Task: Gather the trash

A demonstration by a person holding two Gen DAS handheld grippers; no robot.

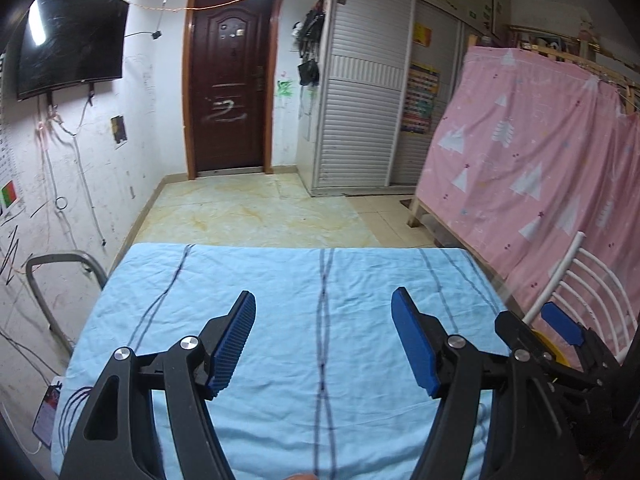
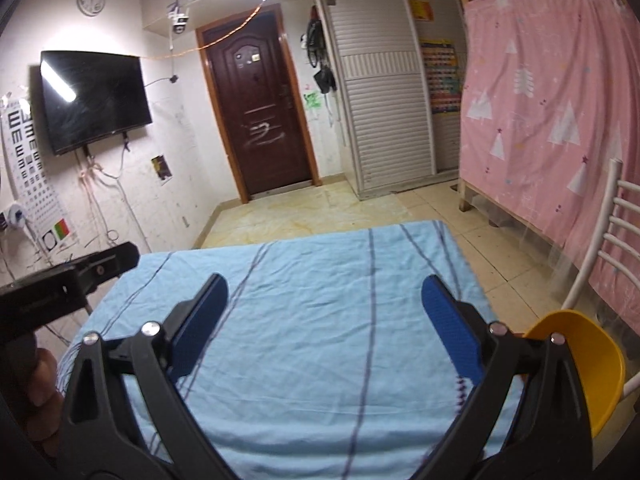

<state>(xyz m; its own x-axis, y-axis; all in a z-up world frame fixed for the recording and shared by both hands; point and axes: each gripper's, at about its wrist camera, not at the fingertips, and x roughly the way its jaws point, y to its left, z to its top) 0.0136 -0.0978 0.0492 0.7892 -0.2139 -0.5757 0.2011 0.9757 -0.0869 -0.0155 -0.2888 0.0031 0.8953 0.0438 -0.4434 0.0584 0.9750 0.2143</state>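
both grippers are hovering wide open and empty over the blue striped cloth (image 1: 280, 320), left gripper (image 1: 324, 344) and right gripper (image 2: 324, 326) side by side; no trash is showing anywhere, while a yellow bowl (image 2: 580, 364) is sitting just right of the right gripper, nearer that hand

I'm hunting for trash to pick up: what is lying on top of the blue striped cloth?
No trash shows on the blue striped cloth. Both views show only bare wrinkled fabric between the open left gripper and open right gripper. The near edge is hidden by the gripper bodies.
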